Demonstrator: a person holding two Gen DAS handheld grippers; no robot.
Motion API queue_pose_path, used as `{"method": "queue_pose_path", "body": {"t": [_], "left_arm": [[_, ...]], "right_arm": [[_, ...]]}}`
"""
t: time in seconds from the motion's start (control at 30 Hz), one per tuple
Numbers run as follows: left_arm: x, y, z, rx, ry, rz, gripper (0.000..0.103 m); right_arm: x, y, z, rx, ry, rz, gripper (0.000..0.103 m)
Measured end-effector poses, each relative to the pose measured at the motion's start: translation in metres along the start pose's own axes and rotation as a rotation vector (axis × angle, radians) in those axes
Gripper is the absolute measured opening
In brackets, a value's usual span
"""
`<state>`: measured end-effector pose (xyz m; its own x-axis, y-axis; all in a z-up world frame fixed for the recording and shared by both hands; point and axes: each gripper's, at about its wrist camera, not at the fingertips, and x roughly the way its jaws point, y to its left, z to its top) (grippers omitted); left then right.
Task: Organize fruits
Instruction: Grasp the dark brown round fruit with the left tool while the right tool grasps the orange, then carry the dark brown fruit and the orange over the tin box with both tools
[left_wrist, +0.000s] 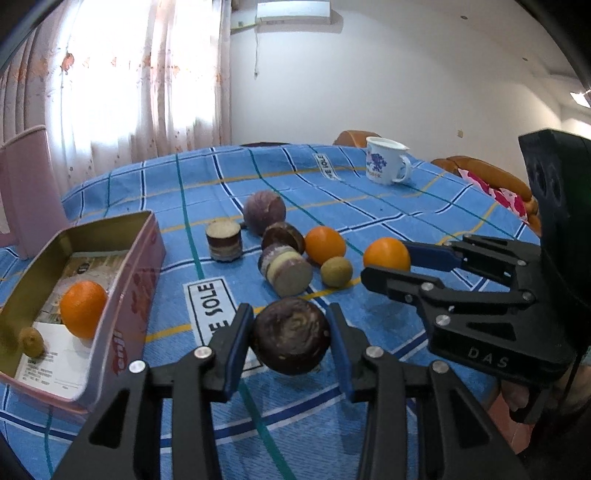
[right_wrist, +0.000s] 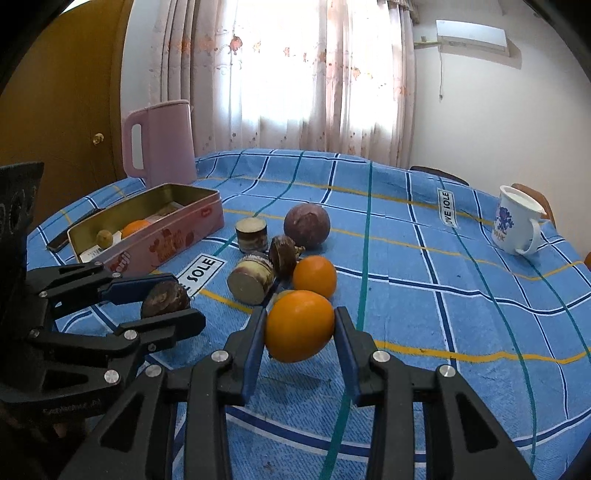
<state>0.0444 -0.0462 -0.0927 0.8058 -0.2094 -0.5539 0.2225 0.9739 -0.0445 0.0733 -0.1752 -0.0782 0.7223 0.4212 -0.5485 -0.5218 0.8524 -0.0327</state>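
Note:
My left gripper (left_wrist: 290, 309) is shut on a dark brown round fruit (left_wrist: 291, 338), low over the blue checked cloth. In the right wrist view the left gripper (right_wrist: 186, 297) holds that fruit (right_wrist: 165, 298) at the left. My right gripper (right_wrist: 300, 312) is shut on an orange (right_wrist: 299, 325). In the left wrist view the right gripper (left_wrist: 386, 260) and that orange (left_wrist: 386, 254) are at the right. A pink tin box (left_wrist: 122, 295) (right_wrist: 166, 236) holds another orange (left_wrist: 83, 308) and a small brownish fruit (left_wrist: 31, 341).
Between the grippers lie a purple round fruit (left_wrist: 264, 211), two cut cane pieces (left_wrist: 224, 240) (left_wrist: 286, 271), a dark fruit (left_wrist: 282, 236), an orange (left_wrist: 325, 245) and a small greenish fruit (left_wrist: 336, 271). A white mug (right_wrist: 515, 225) stands far right, a pink jug (right_wrist: 159, 144) behind the tin.

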Motion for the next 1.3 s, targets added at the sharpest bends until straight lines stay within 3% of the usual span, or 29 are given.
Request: {"method": "queue_pose_path", "body": {"t": [1.3], "left_arm": [[-0.039, -0.006, 0.011, 0.044, -0.187, 0.101, 0.042]], "right_arm": [[-0.027, 0.002, -0.004, -0.022, -0.188, 0.009, 0.038]]}}
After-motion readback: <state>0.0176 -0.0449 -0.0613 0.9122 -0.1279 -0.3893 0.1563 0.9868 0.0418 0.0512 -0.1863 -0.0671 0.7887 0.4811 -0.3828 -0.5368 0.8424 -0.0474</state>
